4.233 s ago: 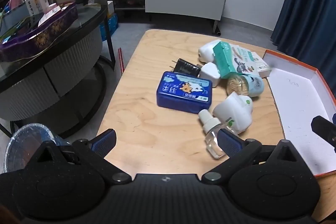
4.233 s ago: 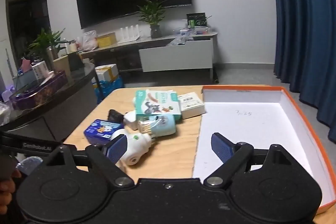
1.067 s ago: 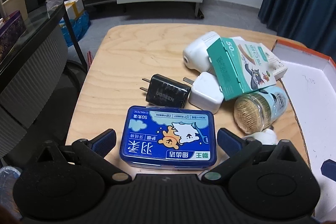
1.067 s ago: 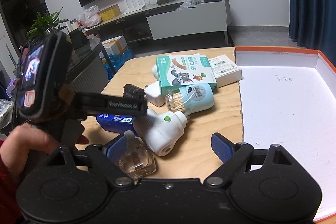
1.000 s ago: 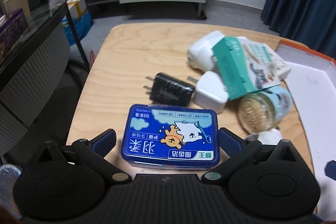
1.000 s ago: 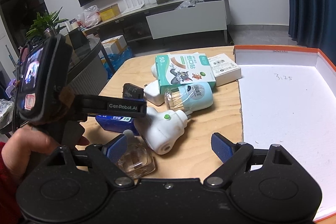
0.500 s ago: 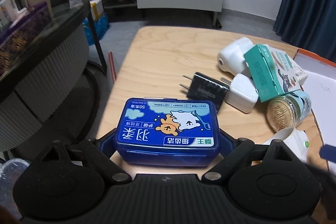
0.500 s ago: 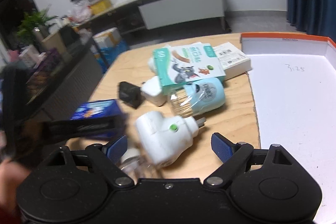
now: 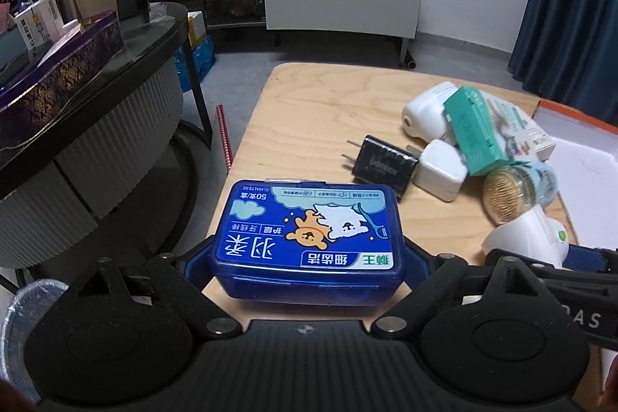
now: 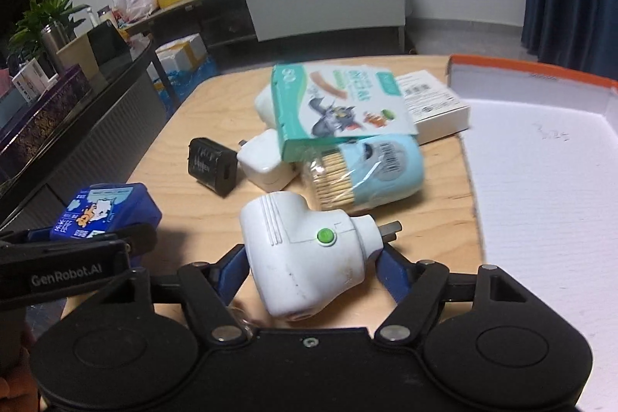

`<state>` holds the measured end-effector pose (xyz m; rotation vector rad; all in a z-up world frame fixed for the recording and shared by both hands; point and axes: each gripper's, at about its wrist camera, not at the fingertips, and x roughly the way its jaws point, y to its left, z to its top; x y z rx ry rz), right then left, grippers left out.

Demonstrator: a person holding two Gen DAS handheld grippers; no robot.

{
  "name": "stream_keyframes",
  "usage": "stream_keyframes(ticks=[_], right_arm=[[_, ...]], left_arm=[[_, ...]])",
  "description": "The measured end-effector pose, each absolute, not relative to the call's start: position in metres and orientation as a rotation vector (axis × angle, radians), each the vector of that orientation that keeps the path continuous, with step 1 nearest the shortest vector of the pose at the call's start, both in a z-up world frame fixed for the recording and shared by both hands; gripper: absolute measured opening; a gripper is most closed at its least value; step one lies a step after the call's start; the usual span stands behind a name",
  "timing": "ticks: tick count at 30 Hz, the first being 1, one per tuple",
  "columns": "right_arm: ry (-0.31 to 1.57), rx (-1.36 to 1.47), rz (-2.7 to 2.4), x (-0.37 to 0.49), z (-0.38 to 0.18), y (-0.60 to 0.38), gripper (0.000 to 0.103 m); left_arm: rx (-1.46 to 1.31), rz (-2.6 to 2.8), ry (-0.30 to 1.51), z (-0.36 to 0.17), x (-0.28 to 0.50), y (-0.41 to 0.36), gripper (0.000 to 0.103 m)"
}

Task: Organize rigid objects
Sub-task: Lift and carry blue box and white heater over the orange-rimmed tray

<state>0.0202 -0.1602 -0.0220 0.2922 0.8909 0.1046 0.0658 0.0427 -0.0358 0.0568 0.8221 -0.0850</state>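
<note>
Above the desk (image 9: 309,95), your left tongs (image 9: 309,253) have clamped and raised the blue floss-pick box (image 9: 309,238), while your right tongs (image 10: 309,257) have just closed around the white plug-in vaporizer (image 10: 305,250), readying both for the orange-rimmed tray (image 10: 540,180).

Right gripper (image 10: 309,263): jaws have just been closing, blue pads against both sides of the white plug-in device (image 10: 305,253), green button up, prongs toward 3 o'clock. At 9 o'clock, the left gripper (image 10: 100,238) clamps a blue box (image 10: 104,209). At 12 o'clock on the wooden table (image 10: 216,215): toothpick jar (image 10: 367,176) on its side, green carton (image 10: 340,107) lying over it, white charger (image 10: 266,165), black charger (image 10: 210,165). Orange-rimmed tray (image 10: 540,180) at 3 o'clock.
</note>
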Motion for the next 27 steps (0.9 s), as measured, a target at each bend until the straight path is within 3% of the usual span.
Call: stream_keyframes(ticks=[15,27], right_arm=[[0.771,0.244,0.020,-0.037,0.022,-0.216,0.086],[0.744,0.275,-0.088,-0.063,0.025,-0.266,0.086]], left_arm=[[0.058,-0.186,0.776,-0.014,0.034,0.002,0.094],[0.083,-0.308,0.769,-0.007,0.021,-0.057,0.094]])
